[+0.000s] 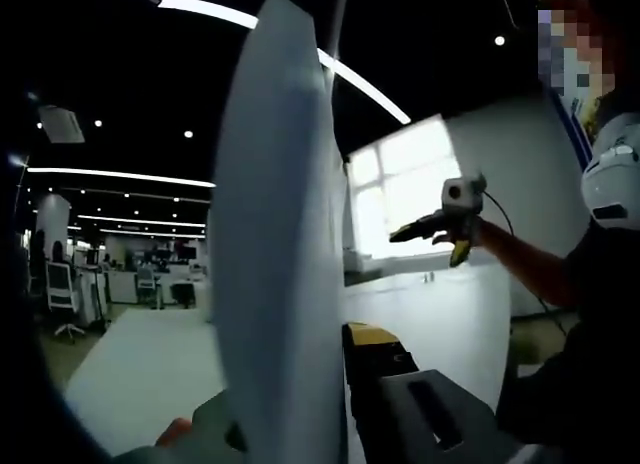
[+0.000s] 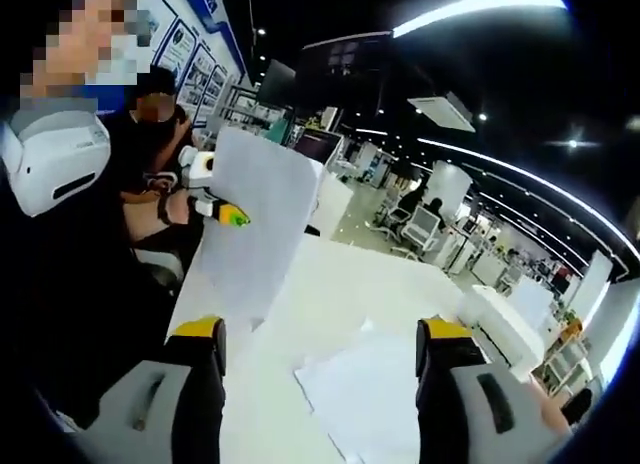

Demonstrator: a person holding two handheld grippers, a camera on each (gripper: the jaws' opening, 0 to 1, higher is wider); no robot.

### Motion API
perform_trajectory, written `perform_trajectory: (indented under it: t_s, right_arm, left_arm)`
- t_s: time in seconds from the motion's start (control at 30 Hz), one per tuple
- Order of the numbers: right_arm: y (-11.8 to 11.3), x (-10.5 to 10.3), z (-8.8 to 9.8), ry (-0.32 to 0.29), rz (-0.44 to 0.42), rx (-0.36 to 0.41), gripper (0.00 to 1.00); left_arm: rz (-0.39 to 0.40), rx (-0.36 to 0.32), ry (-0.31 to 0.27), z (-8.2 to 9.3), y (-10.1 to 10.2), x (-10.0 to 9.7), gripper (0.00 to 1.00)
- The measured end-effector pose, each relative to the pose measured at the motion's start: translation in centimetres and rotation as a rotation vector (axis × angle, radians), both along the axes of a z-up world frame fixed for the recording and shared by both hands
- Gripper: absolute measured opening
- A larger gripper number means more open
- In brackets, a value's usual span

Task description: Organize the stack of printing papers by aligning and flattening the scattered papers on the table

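Note:
A white sheet of paper (image 1: 275, 234) stands upright, seen nearly edge-on, rising from between the jaws of my left gripper (image 1: 300, 384), which is shut on its lower edge. In the right gripper view the same sheet (image 2: 255, 214) hangs over the white table (image 2: 330, 274), pinched by the left gripper (image 2: 225, 214) at its left edge. My right gripper (image 2: 320, 344) is open, its jaws wide apart above loose sheets (image 2: 370, 394) that lie flat and skewed on the table. The right gripper (image 1: 415, 229) also appears in a hand, held up above the table, apart from the sheet.
A white box-like machine (image 2: 500, 324) stands at the table's right edge. A person (image 2: 60, 244) holding the grippers is close on the left, and another person (image 2: 150, 114) sits behind. Desks, chairs (image 1: 60, 289) and monitors (image 2: 315, 144) fill the office beyond.

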State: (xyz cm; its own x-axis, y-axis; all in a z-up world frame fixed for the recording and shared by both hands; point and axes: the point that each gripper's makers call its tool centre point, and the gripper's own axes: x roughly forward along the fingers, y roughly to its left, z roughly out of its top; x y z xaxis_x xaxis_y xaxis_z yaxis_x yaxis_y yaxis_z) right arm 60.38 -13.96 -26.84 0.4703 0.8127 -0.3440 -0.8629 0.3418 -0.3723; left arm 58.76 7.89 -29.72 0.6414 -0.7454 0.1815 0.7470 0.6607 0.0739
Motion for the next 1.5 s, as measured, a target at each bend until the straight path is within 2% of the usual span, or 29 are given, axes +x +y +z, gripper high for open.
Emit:
perform_trajectory:
  t_s: [0.33,0.83,1.37,1.5]
  right_arm:
    - [-0.4,0.3,-1.3,0.020,-0.019,0.069,0.80]
    - [-1.1,1.0,-3.8,0.060,-0.067,0.111,0.82]
    - [-3.0,2.9,-6.6,0.115,-0.165,0.164,0.82]
    - [-3.2,3.4,-7.6,0.120,-0.191,0.149,0.82]
  left_arm:
    - [-0.002,0.000,-0.001,0.0,0.0,-0.1,0.06]
    - [0.001,0.000,-0.003,0.2,0.2,-0.2,0.06]
    - [0.002,0.003,-0.009,0.4,0.1,-0.2,0.06]
    - [0.001,0.002,-0.007,0.3,0.1,-0.2,0.06]
